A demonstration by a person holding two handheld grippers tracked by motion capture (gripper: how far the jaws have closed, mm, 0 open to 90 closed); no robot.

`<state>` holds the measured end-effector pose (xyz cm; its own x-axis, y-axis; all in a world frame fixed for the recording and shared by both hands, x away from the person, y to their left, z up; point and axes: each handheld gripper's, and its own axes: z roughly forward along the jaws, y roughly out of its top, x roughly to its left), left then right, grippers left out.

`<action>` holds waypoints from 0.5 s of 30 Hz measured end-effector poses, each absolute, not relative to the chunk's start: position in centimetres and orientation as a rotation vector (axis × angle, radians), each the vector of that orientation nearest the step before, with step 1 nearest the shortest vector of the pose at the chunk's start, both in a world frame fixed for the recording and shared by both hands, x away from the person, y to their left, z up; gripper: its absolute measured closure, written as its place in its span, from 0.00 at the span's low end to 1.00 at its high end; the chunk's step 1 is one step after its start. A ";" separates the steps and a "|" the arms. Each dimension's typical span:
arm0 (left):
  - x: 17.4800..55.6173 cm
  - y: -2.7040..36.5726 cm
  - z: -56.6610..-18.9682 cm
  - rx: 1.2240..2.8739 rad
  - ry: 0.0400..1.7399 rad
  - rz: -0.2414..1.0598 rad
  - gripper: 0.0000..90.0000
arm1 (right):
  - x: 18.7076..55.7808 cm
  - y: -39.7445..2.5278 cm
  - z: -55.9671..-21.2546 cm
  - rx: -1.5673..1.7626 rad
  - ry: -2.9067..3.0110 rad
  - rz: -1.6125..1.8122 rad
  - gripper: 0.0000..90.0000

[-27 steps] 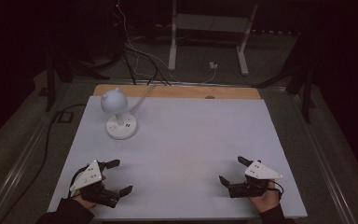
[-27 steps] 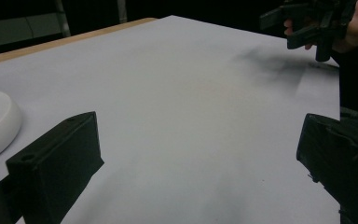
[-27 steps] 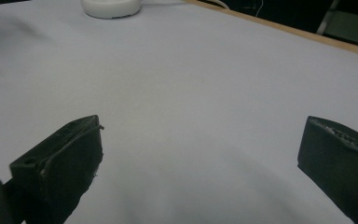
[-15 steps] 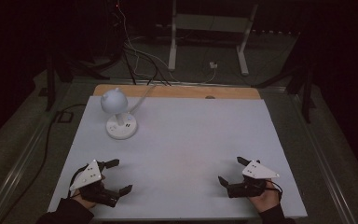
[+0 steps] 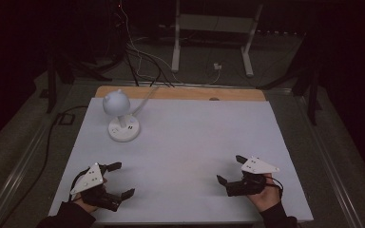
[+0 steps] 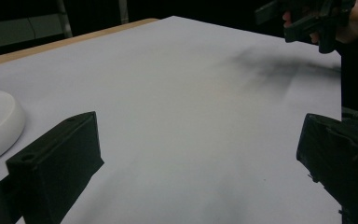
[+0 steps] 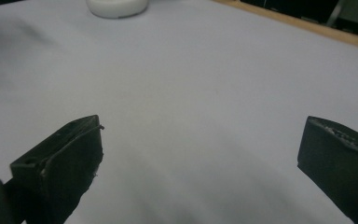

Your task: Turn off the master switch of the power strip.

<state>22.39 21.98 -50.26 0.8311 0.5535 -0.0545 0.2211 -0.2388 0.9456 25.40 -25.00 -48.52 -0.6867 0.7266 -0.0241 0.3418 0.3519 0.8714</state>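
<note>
Both my left gripper (image 5: 119,179) and right gripper (image 5: 228,171) rest released, grasping nothing. Risk: reaching carelessly could topple the far-left lamp (image 5: 121,118) by striking its top-heavy head.

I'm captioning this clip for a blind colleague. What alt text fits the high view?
Two hand-held black grippers, the left gripper and the right gripper, rest with jaws open and empty near the front edge of a white table. A small white lamp with a round head and disc base stands at the far left, its cable trailing off the back; the room around is dark.
</note>
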 end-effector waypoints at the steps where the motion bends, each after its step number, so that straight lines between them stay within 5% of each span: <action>1: 22.4 22.0 -50.3 1.821 0.590 0.348 0.00 | 25.6 -24.9 -48.3 0.933 2.206 1.290 0.00; 15: 22.3 22.0 -50.2 1.820 0.584 0.344 0.00 | 27.9 -21.7 -46.1 0.853 2.234 1.365 0.00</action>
